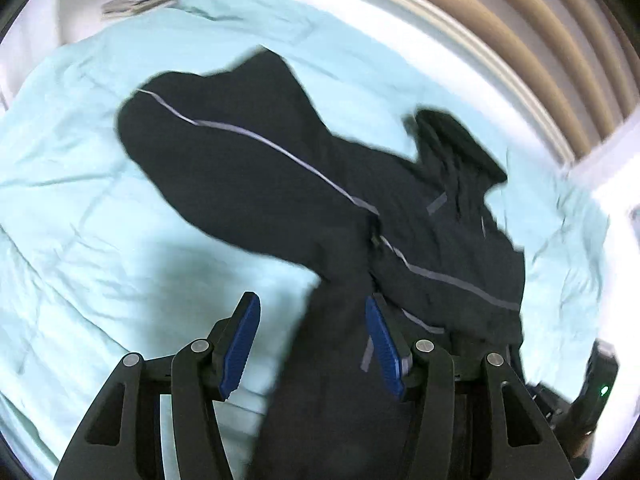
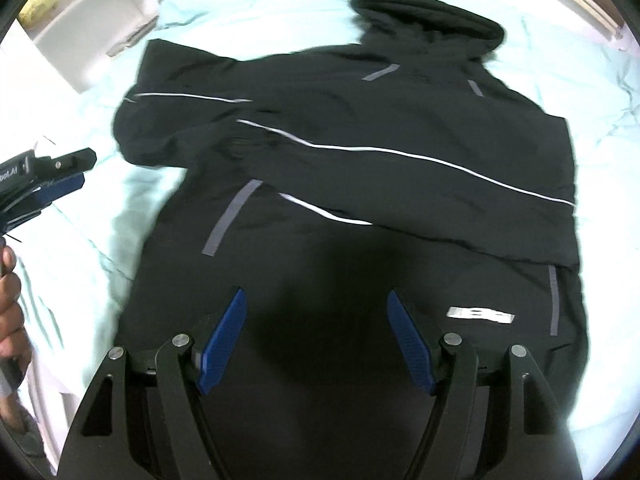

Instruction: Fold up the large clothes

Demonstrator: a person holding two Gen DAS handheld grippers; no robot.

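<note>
Both my claws gape wide over the jacket, holding nothing.

The black jacket (image 2: 360, 184) fills mid-frame on the pale blue bedding (image 2: 248, 4); soft, bulky, probably slick, so I'd pinch hem or sleeve edge. My right gripper (image 2: 316, 340) hovers over its lower body; my left gripper (image 1: 312, 344) straddles its edge.

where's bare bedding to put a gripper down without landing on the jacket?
Free: the pale duvet left of the black jacket, beyond the folded sleeve, and the strip right of the jacket. Crowded: mid-bed, where the open right gripper hangs above the jacket; the open left gripper is at its left edge.
</note>
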